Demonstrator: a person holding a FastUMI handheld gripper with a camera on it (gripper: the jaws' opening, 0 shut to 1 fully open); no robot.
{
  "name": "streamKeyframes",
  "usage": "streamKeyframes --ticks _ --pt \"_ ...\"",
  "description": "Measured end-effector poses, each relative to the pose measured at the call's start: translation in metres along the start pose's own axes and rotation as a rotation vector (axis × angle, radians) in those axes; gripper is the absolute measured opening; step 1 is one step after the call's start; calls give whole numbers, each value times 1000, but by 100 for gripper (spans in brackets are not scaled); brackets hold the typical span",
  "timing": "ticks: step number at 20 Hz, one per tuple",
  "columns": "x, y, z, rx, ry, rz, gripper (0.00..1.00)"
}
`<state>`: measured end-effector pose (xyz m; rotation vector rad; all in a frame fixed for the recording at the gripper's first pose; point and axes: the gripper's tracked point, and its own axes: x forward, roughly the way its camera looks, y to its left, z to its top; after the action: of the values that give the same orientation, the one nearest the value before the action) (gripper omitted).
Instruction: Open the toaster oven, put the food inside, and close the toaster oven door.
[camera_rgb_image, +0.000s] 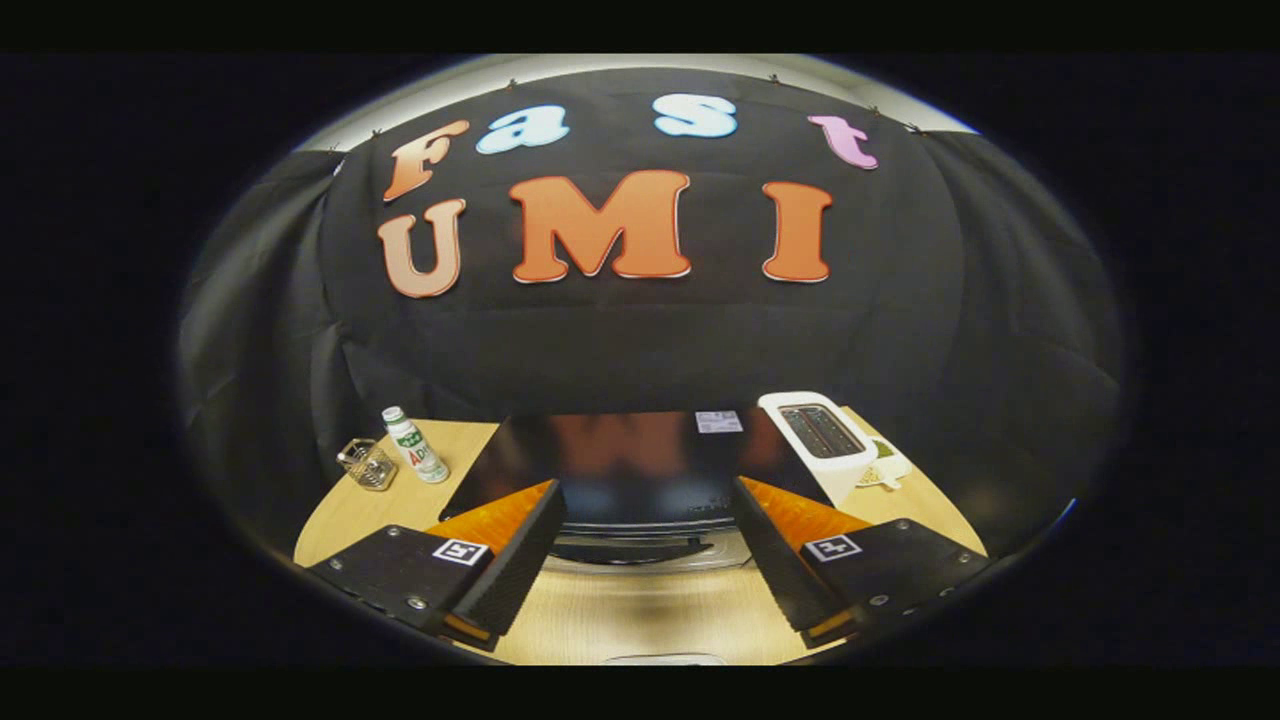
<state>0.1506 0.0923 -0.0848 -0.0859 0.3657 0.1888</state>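
A black toaster oven (620, 455) with a glossy top stands on the wooden table (640, 620), seen from above and in front. Its front top edge and a silvery door handle (650, 558) lie between my fingers, just ahead of them. My gripper (647, 505) is open, its fingers spread wide to either side of the oven's front, with nothing held. I cannot tell from this angle how the door stands. A pale rim of something (665, 659) shows at the table's near edge, below the fingers; I cannot tell what it is.
A white slot toaster (820, 435) stands against the oven's right side, with a small light object (885, 470) beside it. Left of the oven are a small white bottle (415, 445) and a clear cup (367, 465). Black cloth walls the booth behind.
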Motion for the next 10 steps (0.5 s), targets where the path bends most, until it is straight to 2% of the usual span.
streamKeyframes --ticks 5,8,10 --pt "26 16 -22 -52 84 36 99" --pt "34 27 -35 -38 128 74 99" --pt "40 27 -42 -41 147 72 99"
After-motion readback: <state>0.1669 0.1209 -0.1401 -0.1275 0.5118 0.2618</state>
